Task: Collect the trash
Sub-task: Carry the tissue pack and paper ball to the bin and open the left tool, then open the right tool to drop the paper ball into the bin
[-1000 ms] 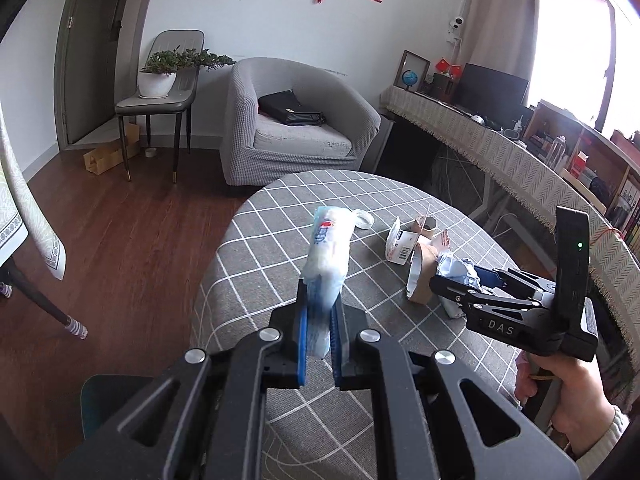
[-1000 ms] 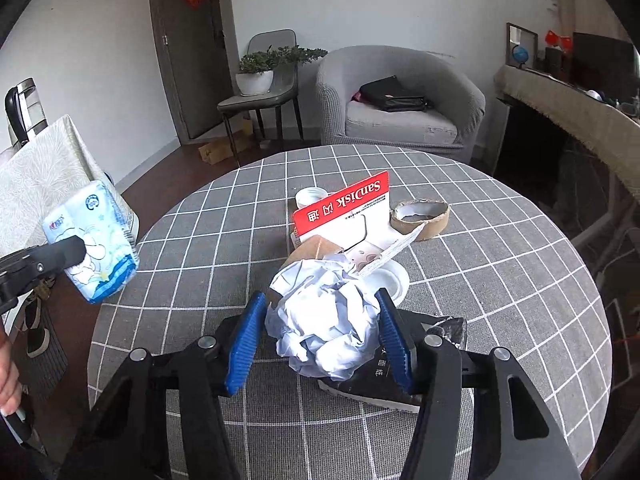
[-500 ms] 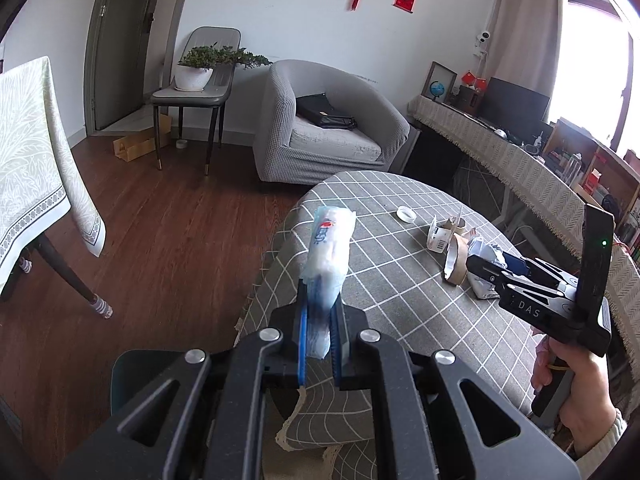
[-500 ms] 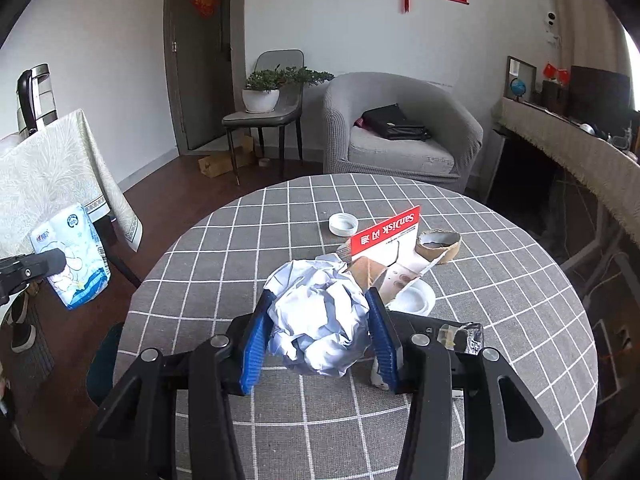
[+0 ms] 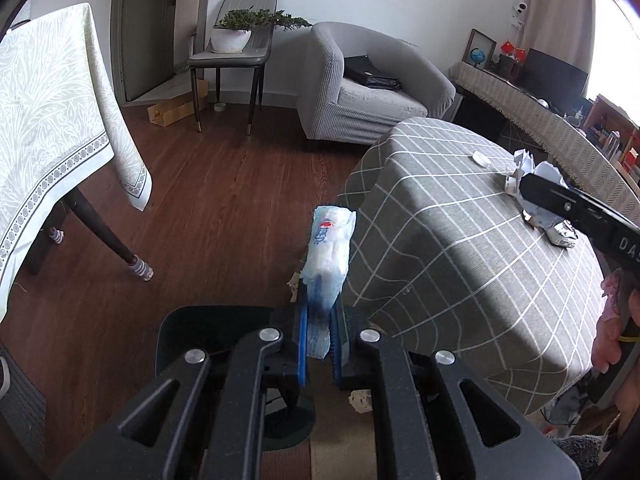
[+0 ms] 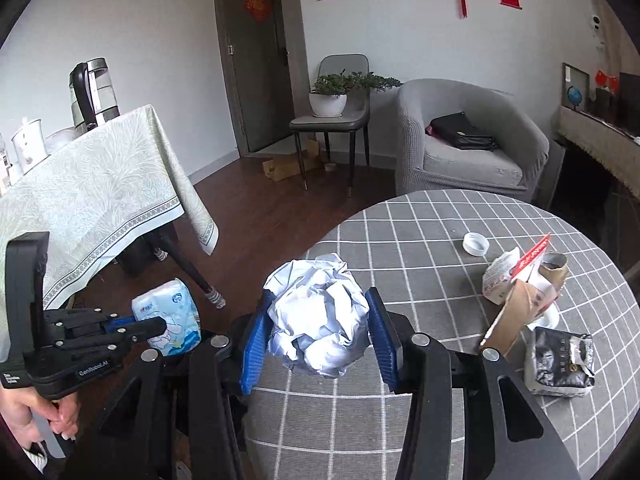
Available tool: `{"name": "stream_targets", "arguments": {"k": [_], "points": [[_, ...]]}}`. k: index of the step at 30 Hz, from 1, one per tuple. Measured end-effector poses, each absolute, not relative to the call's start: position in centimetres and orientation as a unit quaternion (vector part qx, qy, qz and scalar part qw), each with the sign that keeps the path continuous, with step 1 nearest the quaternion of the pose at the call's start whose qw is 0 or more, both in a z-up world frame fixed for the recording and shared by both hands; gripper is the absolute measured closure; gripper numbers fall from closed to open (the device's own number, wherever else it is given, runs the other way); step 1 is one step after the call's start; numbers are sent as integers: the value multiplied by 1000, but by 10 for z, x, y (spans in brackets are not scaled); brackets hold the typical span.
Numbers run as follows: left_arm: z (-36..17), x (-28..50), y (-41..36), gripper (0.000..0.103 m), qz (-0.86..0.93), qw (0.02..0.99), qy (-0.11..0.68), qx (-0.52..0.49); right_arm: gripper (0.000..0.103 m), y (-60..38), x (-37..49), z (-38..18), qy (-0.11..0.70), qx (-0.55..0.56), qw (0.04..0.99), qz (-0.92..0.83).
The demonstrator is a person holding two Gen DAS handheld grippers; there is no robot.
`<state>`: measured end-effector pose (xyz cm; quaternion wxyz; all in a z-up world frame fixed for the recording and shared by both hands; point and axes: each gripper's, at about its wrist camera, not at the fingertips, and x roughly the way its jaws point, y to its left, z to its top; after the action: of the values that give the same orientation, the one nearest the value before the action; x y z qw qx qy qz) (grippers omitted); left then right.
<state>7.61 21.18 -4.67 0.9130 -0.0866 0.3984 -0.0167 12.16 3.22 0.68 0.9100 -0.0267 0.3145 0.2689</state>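
My left gripper [image 5: 319, 344] is shut on a blue-and-white tissue packet [image 5: 329, 254] and holds it out past the left edge of the round table, above a dark bin [image 5: 200, 332] on the floor. The packet also shows in the right wrist view [image 6: 170, 316]. My right gripper [image 6: 318, 336] is shut on a crumpled white paper ball [image 6: 318, 320] and holds it above the table's left part. The ball also shows in the left wrist view [image 5: 538, 184].
The round table with the grey checked cloth [image 6: 420, 240] carries a white cap [image 6: 475, 244], a red-labelled card pack [image 6: 532, 258], a tape roll core [image 6: 554, 268] and a dark foil bag [image 6: 560, 360]. A second table with a pale cloth [image 6: 92, 196] stands left. An armchair [image 6: 468, 148] stands behind.
Both grippers have moved left and back with their loads. The tissue packet has gone from above the table to beyond its edge, over the floor and bin. The paper ball is lifted clear.
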Motion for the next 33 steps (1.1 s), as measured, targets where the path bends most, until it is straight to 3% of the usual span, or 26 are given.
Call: {"name": "stream_targets", "arguments": {"k": [26, 29, 33], "points": [[-177, 59, 292, 91, 46, 819, 569, -56, 56, 149, 110, -25, 367, -51, 860, 350], [-188, 54, 297, 86, 44, 809, 584, -53, 56, 157, 113, -28, 372, -47, 858, 352], [-194, 48, 305, 71, 49, 807, 586, -48, 56, 170, 117, -37, 384, -45, 852, 353]]}}
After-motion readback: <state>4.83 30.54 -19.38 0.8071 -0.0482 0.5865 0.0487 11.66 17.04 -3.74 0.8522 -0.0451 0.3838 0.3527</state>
